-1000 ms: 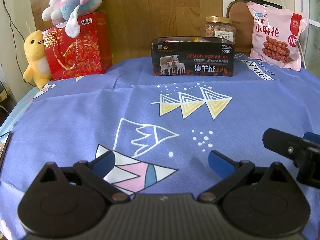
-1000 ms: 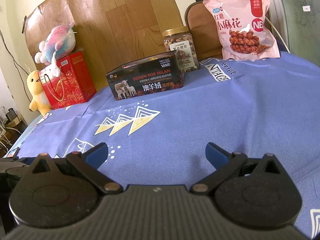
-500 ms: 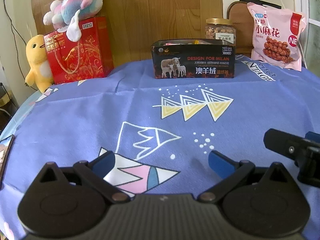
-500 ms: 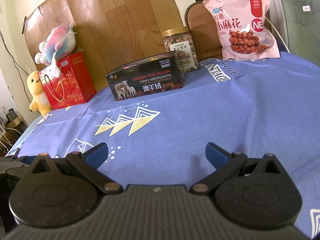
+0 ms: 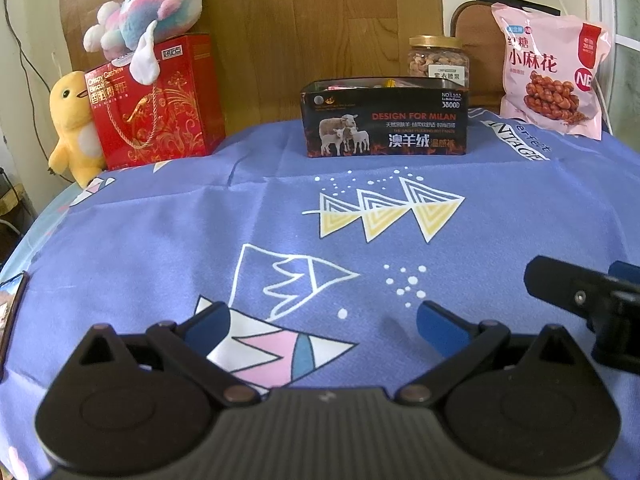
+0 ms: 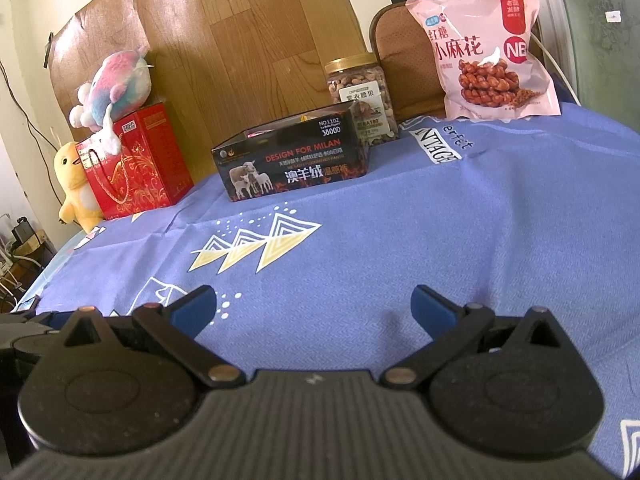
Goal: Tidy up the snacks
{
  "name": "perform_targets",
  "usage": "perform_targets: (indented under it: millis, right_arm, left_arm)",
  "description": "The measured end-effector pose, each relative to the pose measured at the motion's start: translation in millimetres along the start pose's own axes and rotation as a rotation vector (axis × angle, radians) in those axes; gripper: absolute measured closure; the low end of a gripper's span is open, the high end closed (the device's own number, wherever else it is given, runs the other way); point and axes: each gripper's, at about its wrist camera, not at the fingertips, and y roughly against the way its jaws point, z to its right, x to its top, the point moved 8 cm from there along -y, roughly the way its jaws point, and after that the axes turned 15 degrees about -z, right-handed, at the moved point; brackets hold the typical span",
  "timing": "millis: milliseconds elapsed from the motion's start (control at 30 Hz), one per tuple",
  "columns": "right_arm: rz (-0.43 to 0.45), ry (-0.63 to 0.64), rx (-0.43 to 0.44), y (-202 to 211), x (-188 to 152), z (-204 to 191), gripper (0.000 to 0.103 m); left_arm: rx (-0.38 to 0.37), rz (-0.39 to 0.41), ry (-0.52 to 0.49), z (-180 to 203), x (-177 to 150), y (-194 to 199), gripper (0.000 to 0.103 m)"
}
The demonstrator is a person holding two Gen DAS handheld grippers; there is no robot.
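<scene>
Holding both tongs wide open and empty over the blue tablecloth, well short of the black box, our landmark. Left tongs hover low, right tongs just beside them.

Snacks, relative to the black box:
- Nut jar right behind it, touching or nearly, can't tell which. We judge it rigid, fairly heavy, smooth-walled, so slippery; grip the body below the gold lid, square on.
- Pink snack bag behind and to the right, leaning upright on a chair back. Likely light, soft, crinkly, contents brittle; pinch the top seam, don't squeeze the middle.
- Red gift box well to the left. Stiff card with a rope handle; take it by the handle or a narrow side.

The box is open-topped with some packets already inside; contents too small to identify.

Obstacles: the plush fish sits on the red gift box and would tumble if we move that. A yellow duck toy presses against its left side. The black box itself blocks a straight reach to the jar; we'd come in from above.
</scene>
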Motion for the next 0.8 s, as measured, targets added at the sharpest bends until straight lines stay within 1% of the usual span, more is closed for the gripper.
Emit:
perform_targets:
  millis: [800]
  right_arm:
    - [0.012, -0.012, -0.001, 1.7, -0.8, 1.3, 0.0]
  left_arm:
    - [0.009, 0.029, -0.014, -2.5, 2.6, 3.3, 0.0]
